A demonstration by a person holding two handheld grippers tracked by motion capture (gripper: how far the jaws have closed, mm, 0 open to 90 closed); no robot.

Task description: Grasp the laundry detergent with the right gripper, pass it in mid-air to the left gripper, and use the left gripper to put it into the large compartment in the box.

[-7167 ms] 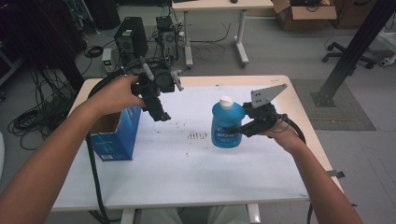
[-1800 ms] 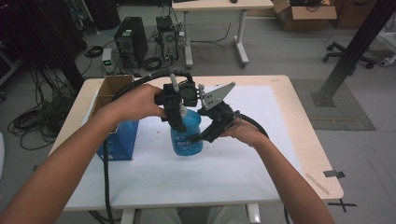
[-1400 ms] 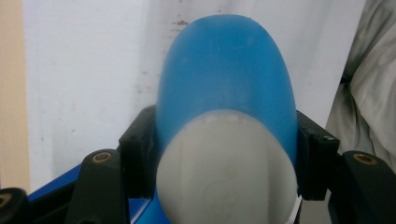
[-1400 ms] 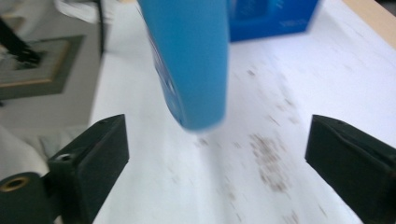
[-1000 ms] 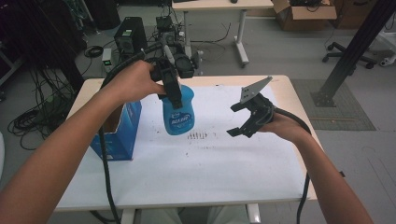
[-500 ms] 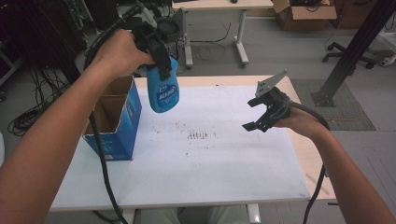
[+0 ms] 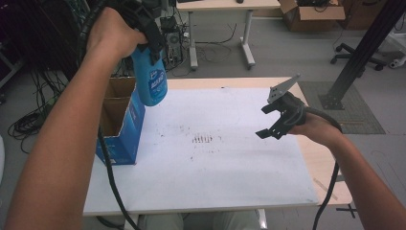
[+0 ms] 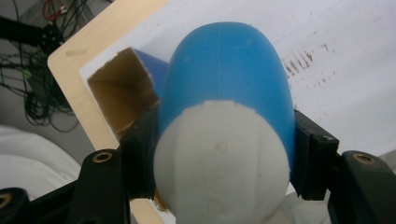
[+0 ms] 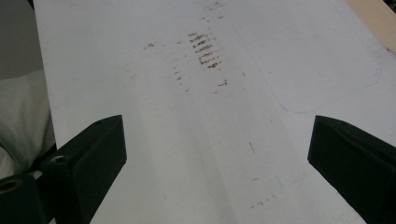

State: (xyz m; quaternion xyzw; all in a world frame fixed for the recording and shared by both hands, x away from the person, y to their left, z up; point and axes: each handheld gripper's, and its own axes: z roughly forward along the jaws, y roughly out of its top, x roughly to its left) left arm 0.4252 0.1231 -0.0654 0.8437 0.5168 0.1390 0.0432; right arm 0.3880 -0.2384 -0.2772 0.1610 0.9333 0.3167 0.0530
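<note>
While my left gripper (image 7: pixel 152 45) hung high over the table's near-left corner, its jaws pinched a blue plastic bottle with a white cap (image 8: pixel 224 135) at the neck, one pad on each side. Body of the bottle hung below the jaws, clear of the table. Open blue cardboard box (image 7: pixel 119 122) sat just below and beside the bottle, brown inside showing. My right gripper (image 7: pixel 274 120) hovered well apart, jaws spread wide, nothing between them but white table sheet (image 9: pixel 187 140) with brownish scuff marks (image 9: pixel 205 49) ahead.
</note>
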